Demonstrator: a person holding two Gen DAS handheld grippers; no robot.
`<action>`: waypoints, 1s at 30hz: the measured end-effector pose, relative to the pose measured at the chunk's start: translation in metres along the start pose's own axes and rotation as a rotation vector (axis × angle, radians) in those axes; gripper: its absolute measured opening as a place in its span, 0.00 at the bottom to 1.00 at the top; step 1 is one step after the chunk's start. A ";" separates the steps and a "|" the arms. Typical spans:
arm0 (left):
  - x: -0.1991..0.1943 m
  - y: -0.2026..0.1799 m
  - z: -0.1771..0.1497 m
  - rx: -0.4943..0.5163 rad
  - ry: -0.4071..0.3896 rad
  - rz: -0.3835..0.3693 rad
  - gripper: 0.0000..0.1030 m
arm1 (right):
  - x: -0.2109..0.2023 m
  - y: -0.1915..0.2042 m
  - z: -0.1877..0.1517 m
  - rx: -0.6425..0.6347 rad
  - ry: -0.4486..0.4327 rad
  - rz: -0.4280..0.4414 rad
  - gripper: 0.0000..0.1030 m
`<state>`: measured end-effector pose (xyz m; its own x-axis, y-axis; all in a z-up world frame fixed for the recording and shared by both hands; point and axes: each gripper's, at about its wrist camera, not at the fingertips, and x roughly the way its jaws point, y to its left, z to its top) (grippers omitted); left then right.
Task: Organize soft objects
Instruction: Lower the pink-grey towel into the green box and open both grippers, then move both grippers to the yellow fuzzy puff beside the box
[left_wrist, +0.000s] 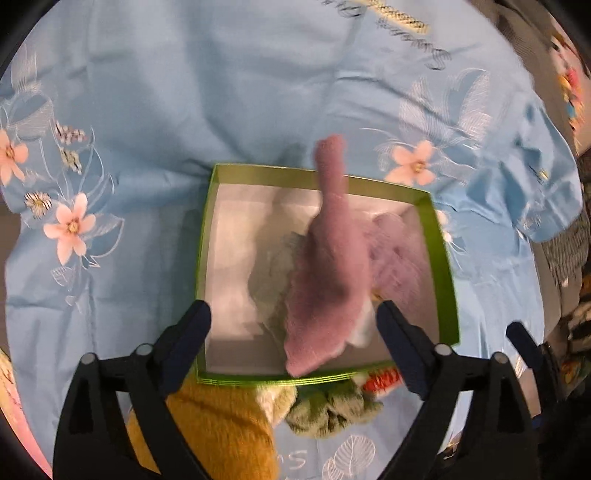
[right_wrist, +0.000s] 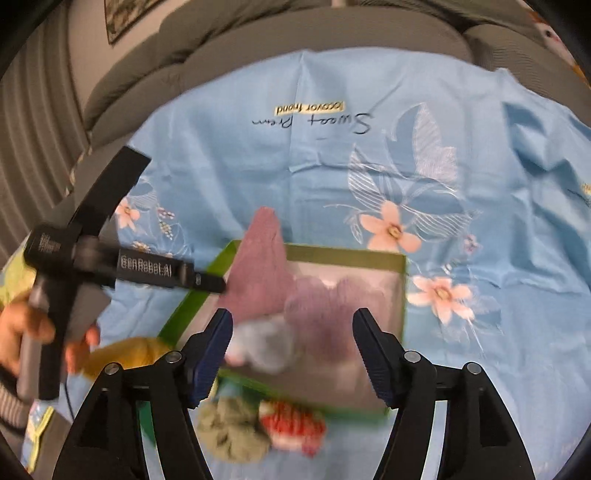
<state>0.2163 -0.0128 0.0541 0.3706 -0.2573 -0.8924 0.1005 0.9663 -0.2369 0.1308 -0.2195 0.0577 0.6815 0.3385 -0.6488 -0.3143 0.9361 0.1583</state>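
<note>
A green-rimmed box (left_wrist: 207, 236) sits on the blue floral cloth and also shows in the right wrist view (right_wrist: 402, 295). A pink knitted sock (left_wrist: 328, 277) lies across it, its toe over the far rim; it also shows in the right wrist view (right_wrist: 258, 266). Lilac (left_wrist: 395, 243), grey-green (left_wrist: 273, 280) and white (left_wrist: 232, 266) soft pieces lie inside. My left gripper (left_wrist: 293, 325) is open above the box's near edge, holding nothing. My right gripper (right_wrist: 291, 343) is open above the box, empty. The left gripper body (right_wrist: 92, 258) shows at the left.
In front of the box lie a mustard sock (left_wrist: 218, 424), a green scrunchie (left_wrist: 328, 410) and a red-white item (left_wrist: 380, 380); these show too in the right wrist view: scrunchie (right_wrist: 232, 432), red-white item (right_wrist: 295, 428). A grey sofa back (right_wrist: 258, 40) lies beyond the cloth.
</note>
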 end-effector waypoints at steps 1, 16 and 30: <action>-0.007 -0.003 -0.005 0.019 -0.015 0.000 0.93 | -0.010 -0.002 -0.006 0.010 -0.006 0.003 0.70; -0.053 -0.041 -0.082 0.143 -0.107 -0.025 0.99 | -0.107 0.002 -0.073 0.100 -0.074 0.027 0.72; -0.082 0.022 -0.141 0.020 -0.159 0.030 0.99 | -0.079 0.021 -0.114 0.174 -0.035 0.183 0.78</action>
<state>0.0580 0.0298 0.0674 0.5153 -0.2274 -0.8263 0.1054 0.9737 -0.2022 -0.0051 -0.2374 0.0269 0.6472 0.5043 -0.5717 -0.3180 0.8602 0.3987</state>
